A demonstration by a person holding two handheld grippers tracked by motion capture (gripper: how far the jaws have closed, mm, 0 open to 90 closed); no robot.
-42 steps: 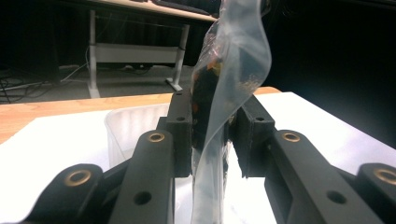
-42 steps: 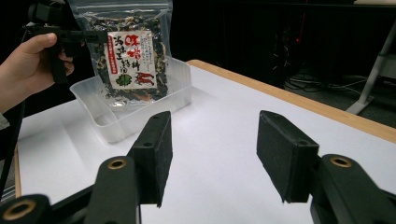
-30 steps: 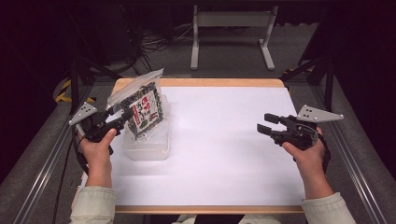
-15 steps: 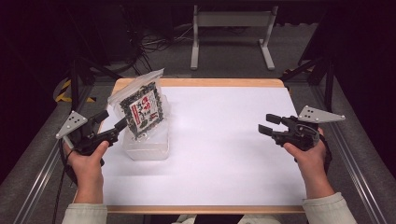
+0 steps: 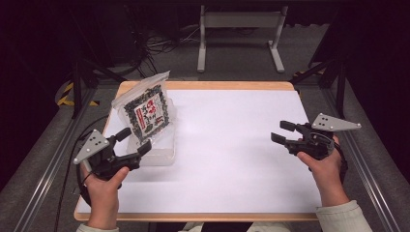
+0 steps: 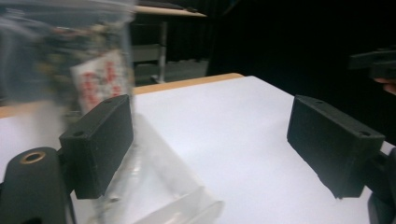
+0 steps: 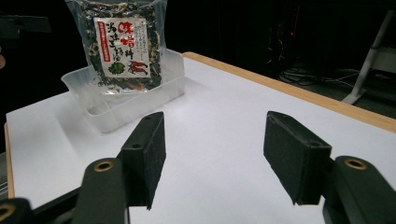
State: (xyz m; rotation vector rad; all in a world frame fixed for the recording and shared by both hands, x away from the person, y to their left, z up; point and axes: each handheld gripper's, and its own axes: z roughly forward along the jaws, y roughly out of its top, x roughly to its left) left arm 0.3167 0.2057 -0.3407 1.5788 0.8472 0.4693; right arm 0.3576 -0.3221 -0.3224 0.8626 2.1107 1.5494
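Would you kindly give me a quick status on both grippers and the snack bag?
Left gripper open, jaws just opening, nothing between them. Right gripper open, empty. Snack bag stands upright in clear tub. Nothing in the way.

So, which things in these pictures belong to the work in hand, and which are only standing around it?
Part of the work:
- clear plastic packet of dark dried food with a red and white label, standing upright in the tub
- clear rectangular plastic tub
- left gripper, jaws open, just let go
- right gripper, open

Only around it:
- white table top
- white metal stand on the floor behind
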